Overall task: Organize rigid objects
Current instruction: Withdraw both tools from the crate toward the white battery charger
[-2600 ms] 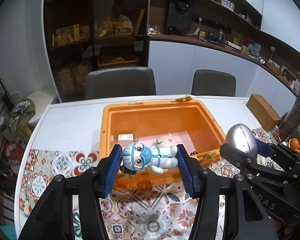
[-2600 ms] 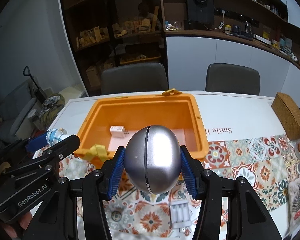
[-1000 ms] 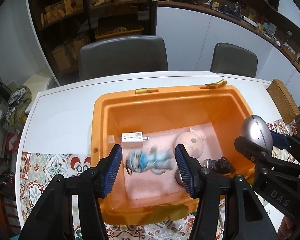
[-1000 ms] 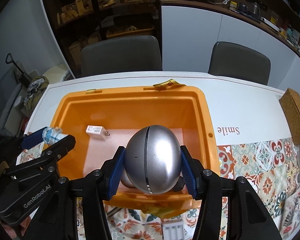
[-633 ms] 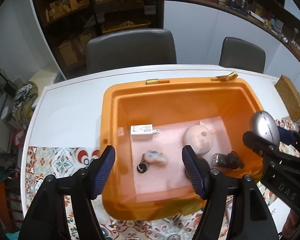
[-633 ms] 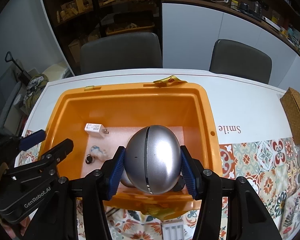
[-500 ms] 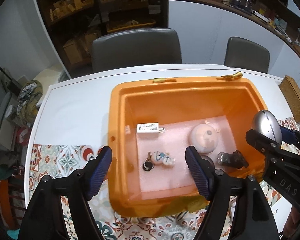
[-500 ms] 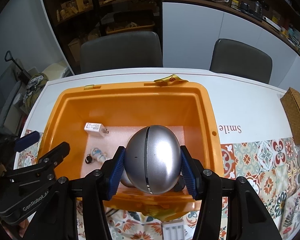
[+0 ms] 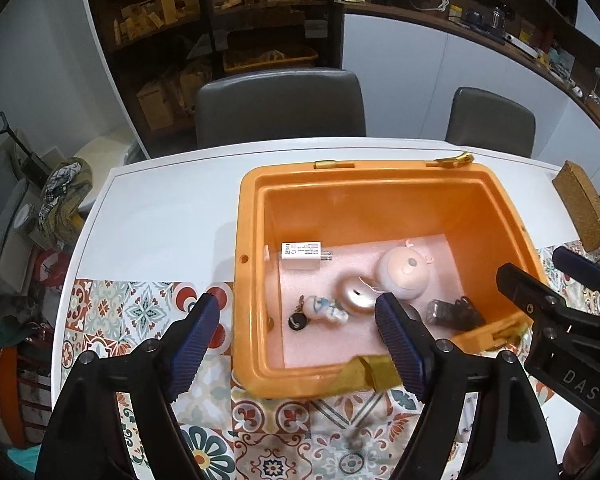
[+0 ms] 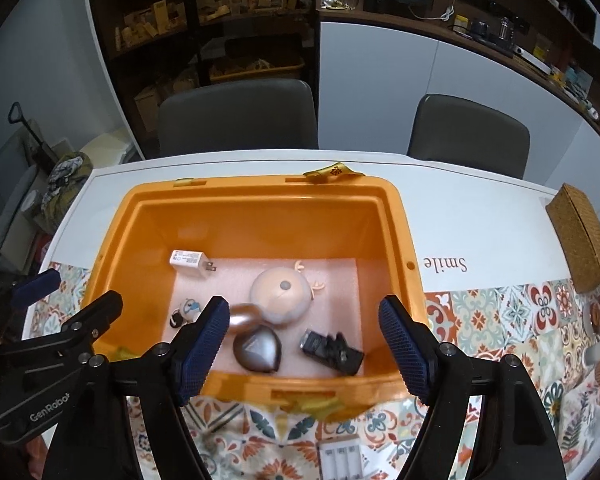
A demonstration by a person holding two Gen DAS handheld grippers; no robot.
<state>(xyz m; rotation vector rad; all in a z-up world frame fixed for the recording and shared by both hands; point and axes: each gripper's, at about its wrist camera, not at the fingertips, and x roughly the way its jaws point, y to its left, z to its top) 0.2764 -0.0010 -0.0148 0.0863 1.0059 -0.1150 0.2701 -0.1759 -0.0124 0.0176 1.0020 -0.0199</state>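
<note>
Here, the largest thing before me is the white worktop [image 10: 480, 208] with a patterned tile-print cloth [image 10: 500, 312] along its near edge. On it sits a deep orange plastic bin [image 10: 396, 216], open at the top, with a pale pink foam pad lining its floor.

Everything I am sorting lies on that pad. The biggest piece is a round peach-coloured toy head with small antlers [image 10: 281, 291], near the middle. Just in front of it, blurred in the right wrist view, is a silver egg-shaped shell [image 10: 256, 350]; it looks like two pieces or one seen mid-tumble, I cannot tell which. I judge it smooth, hard and slippery, so I would take it across its widest middle and squeeze gently. To its right is a dark grey angular gadget [image 10: 332, 350], rigid, best gripped across its flat sides. At the back left lies a white square plug adapter [image 10: 190, 263], light and stiff, easy to hold by its flat faces, not its prongs. Smallest is a white-and-blue figurine on a black key ring [image 9: 324, 309], front left; light, probably a little fragile at the limbs, so its body is the place to hold.

My left tool [image 9: 298, 334] hangs above the bin's left front corner, jaws opening, nothing between them. My right tool [image 10: 302, 346] hangs above the bin's near edge, jaws also opening, empty, with the silver shell lying below it in the bin.
</note>
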